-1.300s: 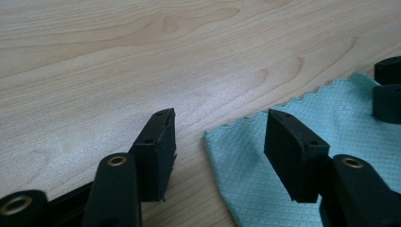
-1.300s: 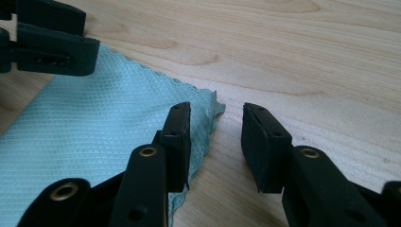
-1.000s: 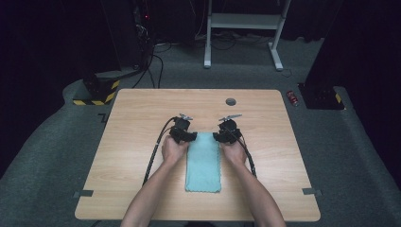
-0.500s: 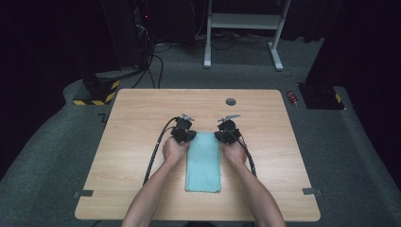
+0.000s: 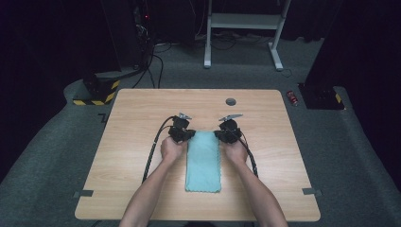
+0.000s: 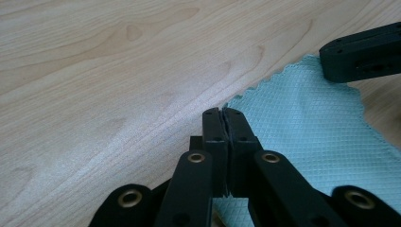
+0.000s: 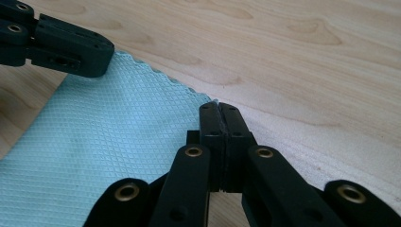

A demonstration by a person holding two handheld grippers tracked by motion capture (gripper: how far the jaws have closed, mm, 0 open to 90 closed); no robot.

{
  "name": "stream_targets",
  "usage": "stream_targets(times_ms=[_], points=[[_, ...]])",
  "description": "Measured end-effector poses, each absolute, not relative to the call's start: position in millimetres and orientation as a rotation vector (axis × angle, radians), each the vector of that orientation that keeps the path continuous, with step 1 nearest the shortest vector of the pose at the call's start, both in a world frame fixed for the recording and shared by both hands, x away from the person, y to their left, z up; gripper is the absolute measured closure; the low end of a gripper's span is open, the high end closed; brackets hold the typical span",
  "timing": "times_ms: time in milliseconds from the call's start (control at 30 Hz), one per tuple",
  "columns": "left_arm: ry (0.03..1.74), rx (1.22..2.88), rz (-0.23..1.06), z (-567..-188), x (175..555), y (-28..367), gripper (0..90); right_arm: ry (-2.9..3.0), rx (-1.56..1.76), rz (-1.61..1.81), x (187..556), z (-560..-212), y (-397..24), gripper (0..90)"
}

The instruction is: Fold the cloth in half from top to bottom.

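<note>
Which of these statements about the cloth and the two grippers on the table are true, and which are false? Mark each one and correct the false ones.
1. The light blue cloth lies flat on the wooden table. True.
2. The left gripper has its jaws wide open. False: they are shut at the cloth's far corner.
3. The right gripper is at the cloth's other far corner. True.
4. The cloth is bunched into a ball. False: it is a flat long rectangle.
</note>
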State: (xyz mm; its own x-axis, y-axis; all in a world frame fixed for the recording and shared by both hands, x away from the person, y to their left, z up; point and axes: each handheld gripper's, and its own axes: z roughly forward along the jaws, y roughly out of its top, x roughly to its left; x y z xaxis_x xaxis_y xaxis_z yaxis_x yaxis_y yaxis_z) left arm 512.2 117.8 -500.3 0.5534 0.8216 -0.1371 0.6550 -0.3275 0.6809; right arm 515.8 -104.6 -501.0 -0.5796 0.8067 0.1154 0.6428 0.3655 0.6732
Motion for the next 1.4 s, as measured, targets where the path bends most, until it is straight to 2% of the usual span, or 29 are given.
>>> stream_targets(times_ms=[533, 1000, 1400], points=[[1.103, 2.029, 0.309, -477, 512, 119, 88.6, 2.352, 1.263, 1.101, 513, -484, -117, 89.9], [1.116, 1.998, 0.306, -470, 518, 116, 88.6, 2.348, 1.265, 1.098, 523, -470, -122, 89.9], [1.104, 1.95, 0.331, -446, 525, 117, 88.6, 2.296, 1.248, 1.146, 531, -442, -124, 89.9]])
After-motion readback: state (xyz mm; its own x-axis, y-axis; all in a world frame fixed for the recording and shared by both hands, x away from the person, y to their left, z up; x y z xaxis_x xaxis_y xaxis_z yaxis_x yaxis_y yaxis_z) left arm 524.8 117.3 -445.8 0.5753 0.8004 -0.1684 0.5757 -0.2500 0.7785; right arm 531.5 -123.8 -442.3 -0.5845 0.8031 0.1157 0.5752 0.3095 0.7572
